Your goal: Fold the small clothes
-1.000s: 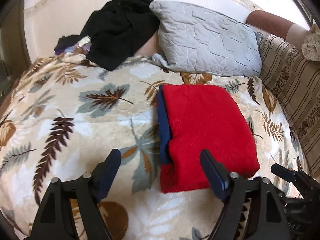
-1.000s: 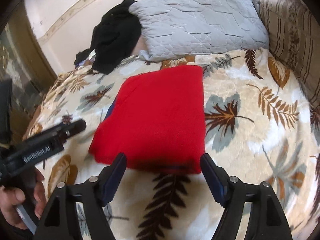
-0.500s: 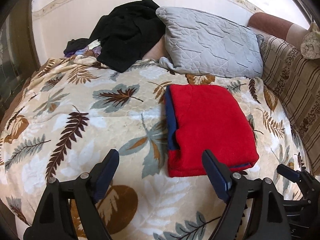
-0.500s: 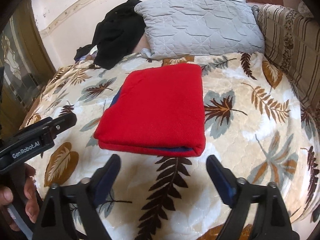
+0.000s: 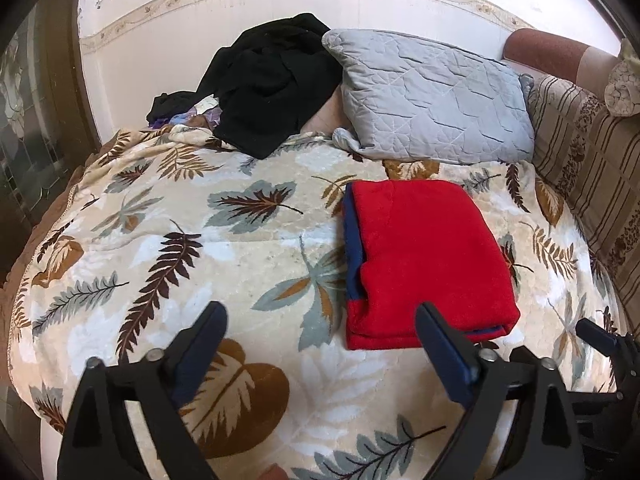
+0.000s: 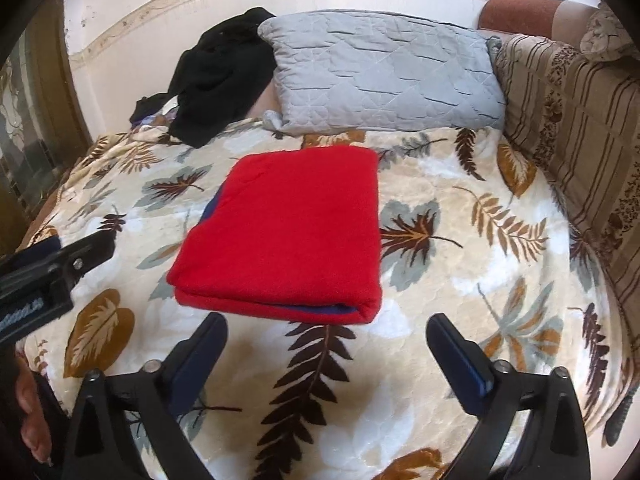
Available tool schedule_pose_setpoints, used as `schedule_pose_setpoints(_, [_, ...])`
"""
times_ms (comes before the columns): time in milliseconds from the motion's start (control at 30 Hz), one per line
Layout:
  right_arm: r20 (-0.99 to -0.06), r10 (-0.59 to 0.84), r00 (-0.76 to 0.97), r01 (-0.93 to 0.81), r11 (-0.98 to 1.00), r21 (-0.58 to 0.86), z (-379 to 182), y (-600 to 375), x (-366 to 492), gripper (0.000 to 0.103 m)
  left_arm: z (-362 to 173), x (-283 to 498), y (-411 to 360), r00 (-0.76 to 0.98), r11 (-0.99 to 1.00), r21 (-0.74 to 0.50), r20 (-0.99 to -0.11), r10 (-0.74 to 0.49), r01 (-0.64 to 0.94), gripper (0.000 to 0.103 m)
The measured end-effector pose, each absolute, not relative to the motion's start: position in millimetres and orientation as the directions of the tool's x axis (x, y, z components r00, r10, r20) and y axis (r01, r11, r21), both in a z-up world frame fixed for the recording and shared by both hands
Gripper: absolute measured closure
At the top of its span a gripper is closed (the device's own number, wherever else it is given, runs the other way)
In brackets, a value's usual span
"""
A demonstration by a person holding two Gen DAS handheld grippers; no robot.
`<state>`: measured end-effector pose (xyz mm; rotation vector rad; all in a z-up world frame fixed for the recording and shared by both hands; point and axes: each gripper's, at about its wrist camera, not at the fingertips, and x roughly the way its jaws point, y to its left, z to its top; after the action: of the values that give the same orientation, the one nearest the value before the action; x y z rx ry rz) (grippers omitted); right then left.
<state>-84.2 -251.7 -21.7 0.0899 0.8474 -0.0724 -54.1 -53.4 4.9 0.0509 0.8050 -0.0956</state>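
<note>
A red garment with blue trim (image 5: 428,256) lies folded into a flat rectangle on the leaf-patterned bedspread (image 5: 180,248); it also shows in the right wrist view (image 6: 292,236). My left gripper (image 5: 320,320) is open and empty, held above the bedspread just in front and left of the garment. My right gripper (image 6: 326,330) is open and empty, held just in front of the garment's near edge. Neither gripper touches the garment.
A grey quilted pillow (image 5: 432,96) and a heap of black clothes (image 5: 268,80) lie at the head of the bed against the wall. A striped brown cushion (image 5: 588,168) runs along the right side. The left gripper's body (image 6: 44,276) shows at the right view's left edge.
Both grippers have pulled back and up from the folded garment, so it looks smaller and farther away. The garment has stayed in place.
</note>
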Motion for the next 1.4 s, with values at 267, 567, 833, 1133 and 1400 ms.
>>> schedule_pose_setpoints(267, [-0.741, -0.056, 0.67, 0.114, 0.993, 0.029, -15, -257, -80, 0.0, 9, -58, -63, 0.69, 0.993, 0.042, -0.723, -0.045, 0.108, 0.004])
schedule_pose_setpoints(567, [-0.746, -0.063, 0.663, 0.105, 0.994, 0.009, -15, -254, -76, 0.0, 13, -61, -67, 0.698, 0.992, 0.043, -0.714, -0.052, 0.118, 0.003])
schedule_pose_setpoints(833, [-0.745, -0.072, 0.663, 0.108, 0.994, 0.0, -12, -253, -72, 0.0, 15, -60, -66, 0.694, 0.993, 0.017, -0.717, -0.066, 0.113, 0.003])
schedule_pose_setpoints(1133, [-0.748, -0.078, 0.659, 0.104, 0.994, -0.012, -12, -254, -66, 0.0, 15, -59, -73, 0.691, 0.992, 0.026, -0.72, -0.066, 0.122, 0.003])
schedule_pose_setpoints(1400, [-0.749, -0.08, 0.658, 0.099, 0.995, -0.019, -13, -254, -60, 0.0, 16, -56, -73, 0.688, 0.993, 0.006, -0.722, -0.076, 0.116, 0.003])
